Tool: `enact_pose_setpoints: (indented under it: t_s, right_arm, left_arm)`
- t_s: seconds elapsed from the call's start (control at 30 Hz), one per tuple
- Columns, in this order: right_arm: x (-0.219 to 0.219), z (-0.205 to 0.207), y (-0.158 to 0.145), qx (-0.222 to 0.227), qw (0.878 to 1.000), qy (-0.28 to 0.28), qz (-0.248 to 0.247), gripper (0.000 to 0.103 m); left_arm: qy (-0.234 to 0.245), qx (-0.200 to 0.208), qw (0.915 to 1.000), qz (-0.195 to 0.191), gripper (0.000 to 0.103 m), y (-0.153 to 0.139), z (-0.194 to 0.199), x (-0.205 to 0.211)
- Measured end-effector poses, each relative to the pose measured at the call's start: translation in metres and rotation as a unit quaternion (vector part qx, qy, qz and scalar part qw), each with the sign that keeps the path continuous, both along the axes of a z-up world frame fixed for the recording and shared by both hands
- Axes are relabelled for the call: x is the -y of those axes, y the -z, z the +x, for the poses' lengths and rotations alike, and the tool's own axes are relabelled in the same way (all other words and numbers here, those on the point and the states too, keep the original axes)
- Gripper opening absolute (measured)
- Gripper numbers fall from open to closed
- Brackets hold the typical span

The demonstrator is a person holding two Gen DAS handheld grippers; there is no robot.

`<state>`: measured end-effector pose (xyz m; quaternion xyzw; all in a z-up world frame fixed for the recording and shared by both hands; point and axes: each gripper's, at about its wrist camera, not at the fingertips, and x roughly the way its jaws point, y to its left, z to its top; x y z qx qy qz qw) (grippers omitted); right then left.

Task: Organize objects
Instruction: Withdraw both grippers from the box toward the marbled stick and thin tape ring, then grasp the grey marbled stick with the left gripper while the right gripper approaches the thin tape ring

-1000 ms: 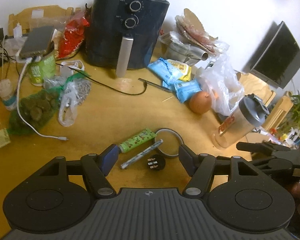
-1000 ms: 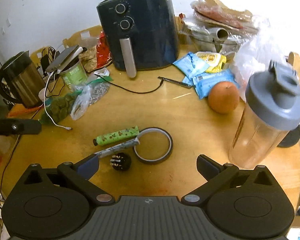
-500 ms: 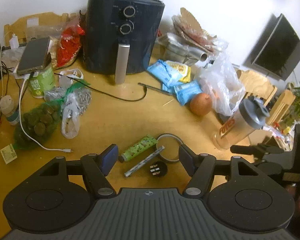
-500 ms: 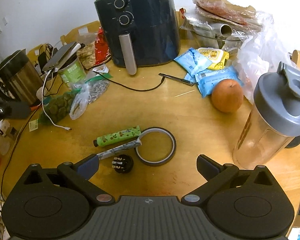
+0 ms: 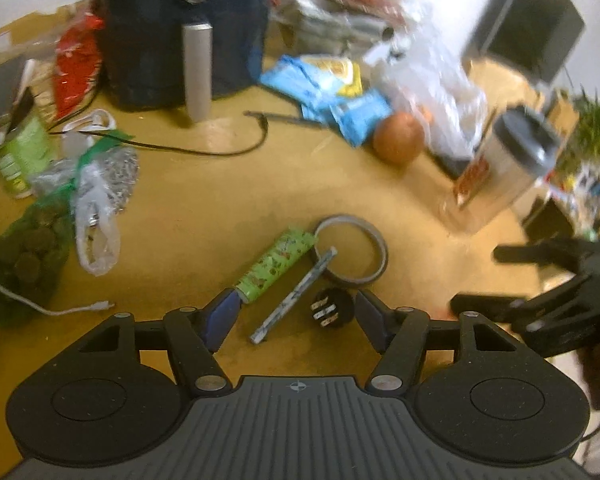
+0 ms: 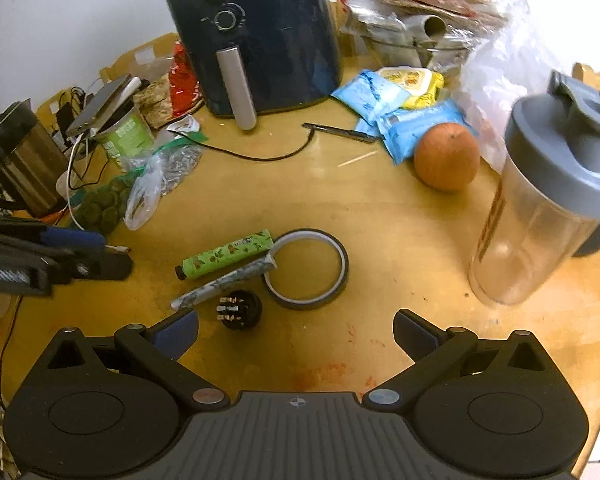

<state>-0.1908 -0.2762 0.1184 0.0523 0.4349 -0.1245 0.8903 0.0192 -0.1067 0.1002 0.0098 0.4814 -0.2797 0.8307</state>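
Note:
On the wooden table lie a green tube (image 5: 274,266) (image 6: 226,254), a grey wrapped stick (image 5: 294,296) (image 6: 224,282), a black plug (image 5: 330,308) (image 6: 238,309) and a tape ring (image 5: 352,250) (image 6: 306,268), close together. My left gripper (image 5: 296,316) is open and empty, low over the table, with the stick and plug between its fingers. It also shows at the left of the right wrist view (image 6: 76,252). My right gripper (image 6: 296,330) is open and empty, just short of the plug and ring; it shows at the right of the left wrist view (image 5: 540,280).
A dark air fryer (image 6: 256,36) stands at the back with a black cable (image 6: 260,152) in front. An orange (image 6: 446,156), blue packets (image 6: 404,116) and a shaker bottle (image 6: 548,200) stand right. Bags (image 6: 156,180), a green can (image 6: 126,136) and a kettle (image 6: 16,164) crowd the left.
My left gripper has moved forward and down; the stick and plug now lie between its open fingers. My right gripper has shifted slightly closer to the small objects.

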Motion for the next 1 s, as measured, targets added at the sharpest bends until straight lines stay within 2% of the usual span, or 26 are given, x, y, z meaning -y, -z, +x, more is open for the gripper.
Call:
enact_pose_setpoints:
  t_s: [0.1,0.27,0.33,0.53,1.0]
  right_arm:
    - [0.001,-0.005,0.0,0.001,1.0,0.012,0.004,0.103]
    - [0.006,-0.006,0.002,-0.007,1.0,0.027,0.003,0.103]
    - [0.006,-0.007,-0.001,-0.003,0.999,0.033,0.003,0.103]
    - [0.007,-0.011,-0.006,0.008,0.998,0.058,0.013,0.103]
    - [0.011,-0.031,-0.012,0.012,0.995,0.099,0.008,0.103]
  left_arm:
    - [0.024,-0.003,0.9996,0.013,0.05,0.012,0.005,0.008]
    - [0.058,-0.009,0.998,0.024,0.046,0.028,0.015,0.016]
    - [0.072,-0.009,0.9969,0.031,0.038,0.036,0.018,0.02]
    - [0.096,-0.018,0.9937,0.055,0.026,0.059,0.027,0.029]
    - [0.163,-0.009,0.9829,0.085,0.018,0.082,0.04,0.059]
